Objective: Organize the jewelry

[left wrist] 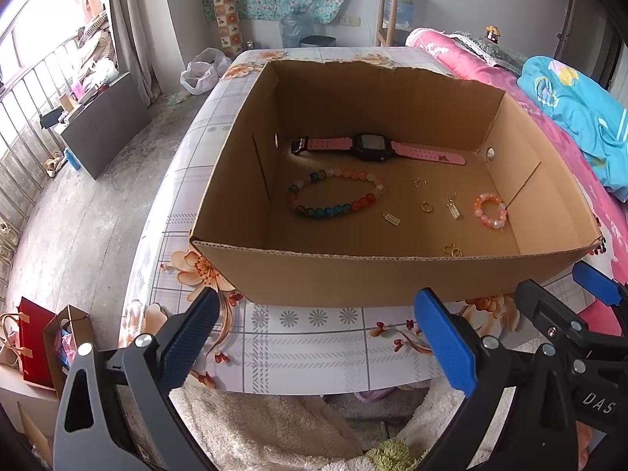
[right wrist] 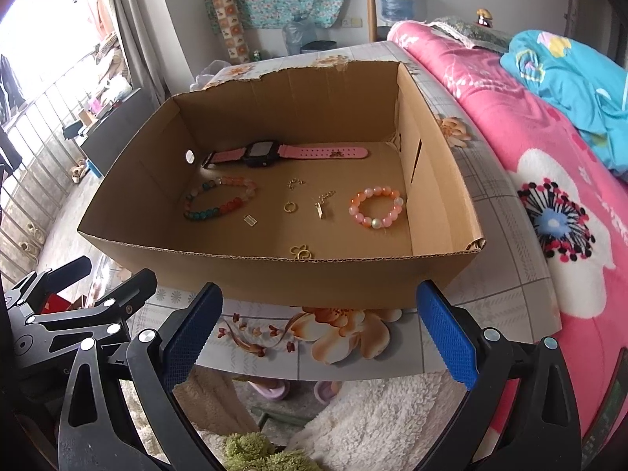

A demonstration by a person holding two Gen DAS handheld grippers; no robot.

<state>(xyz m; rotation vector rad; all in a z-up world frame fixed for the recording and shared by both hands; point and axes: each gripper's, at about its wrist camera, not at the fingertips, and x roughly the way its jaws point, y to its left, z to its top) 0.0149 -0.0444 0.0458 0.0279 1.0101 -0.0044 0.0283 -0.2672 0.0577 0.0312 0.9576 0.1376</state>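
An open cardboard box (left wrist: 337, 274) (right wrist: 298, 278) stands on the floral table. On its floor lie a pink-strapped watch (left wrist: 369, 147) (right wrist: 267, 154), a long multicoloured bead bracelet (left wrist: 333, 208) (right wrist: 218, 210), a small pink bead bracelet (left wrist: 490, 210) (right wrist: 376, 207), a gold ring (left wrist: 427, 207) (right wrist: 290, 207), a gold flower piece (left wrist: 453, 250) (right wrist: 301, 252), and small chains and charms. My left gripper (left wrist: 318, 337) and right gripper (right wrist: 320, 333) are both open and empty, side by side just before the box's near wall.
The table (left wrist: 306, 349) has a floral plastic cover; its near edge lies under the fingers. A bed with pink quilt (right wrist: 530, 149) and blue blanket (right wrist: 569, 78) runs along the right. Fluffy rug and slippers lie below; bags (left wrist: 35, 337) stand at left.
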